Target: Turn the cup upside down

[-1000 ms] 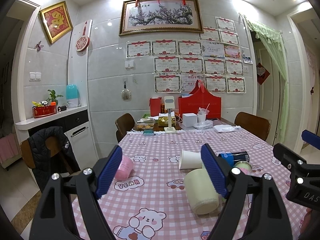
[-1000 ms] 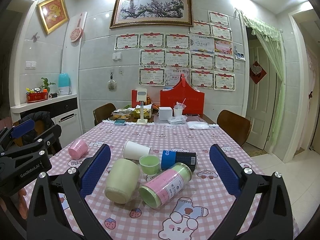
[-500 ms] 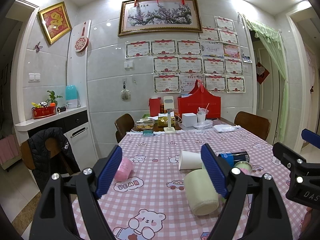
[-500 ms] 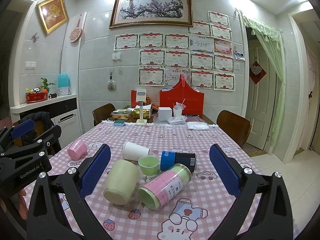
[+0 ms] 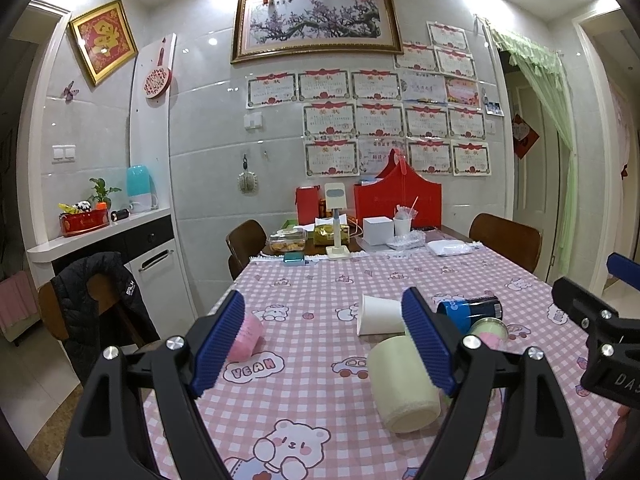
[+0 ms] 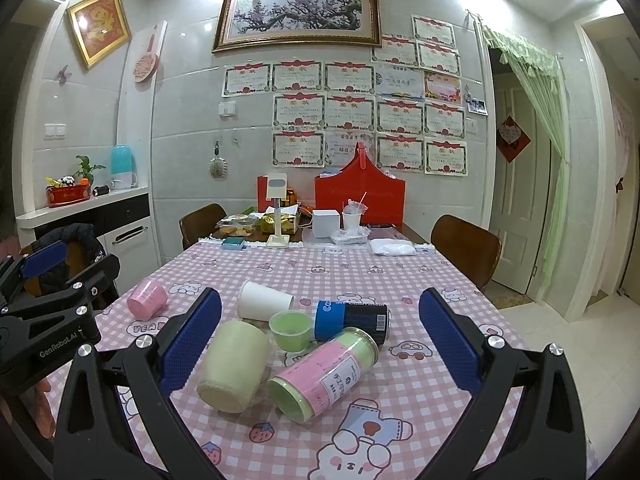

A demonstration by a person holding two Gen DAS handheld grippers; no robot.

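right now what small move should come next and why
Probably ease the right gripper down toward the small green cup: it is the one cup standing mouth-up among containers lying on their sides, and both grippers are open, holding nothing.

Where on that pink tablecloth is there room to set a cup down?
Bare cloth lies between the pink cup and the cream cup, and beyond the white paper cup. It is crowded around the small green cup, blue can and pink-labelled jar.

Black-framed left gripper (image 5: 322,340) and right gripper (image 6: 320,346), ribbed blue fingers (image 5: 218,338), silver screws.
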